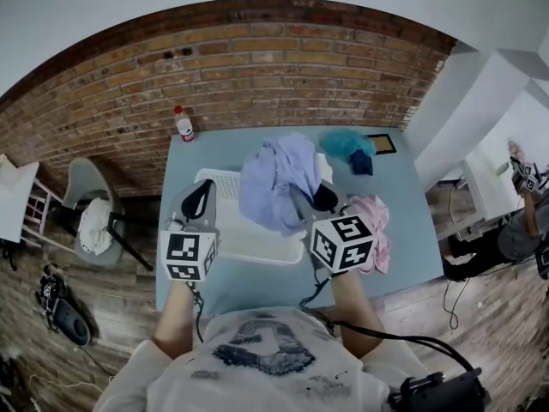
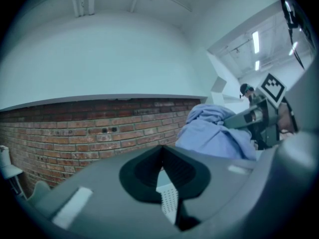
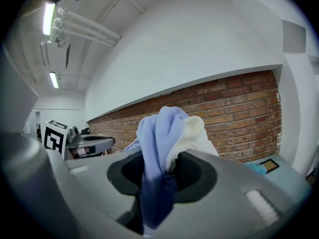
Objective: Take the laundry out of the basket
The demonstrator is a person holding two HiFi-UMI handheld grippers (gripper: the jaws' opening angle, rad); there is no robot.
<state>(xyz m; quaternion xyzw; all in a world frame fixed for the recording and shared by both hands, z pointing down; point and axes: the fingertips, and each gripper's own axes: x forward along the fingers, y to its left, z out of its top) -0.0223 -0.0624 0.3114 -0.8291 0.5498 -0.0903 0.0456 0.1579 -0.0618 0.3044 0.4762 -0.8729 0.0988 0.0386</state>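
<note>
Mid-air, right gripper [image 1: 307,199] seemingly level, clamping garment [image 1: 273,183]

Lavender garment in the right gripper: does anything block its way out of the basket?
Nothing visible does. The right gripper holds the lavender garment above the basket; a pink garment lies on the table beside it.
</note>
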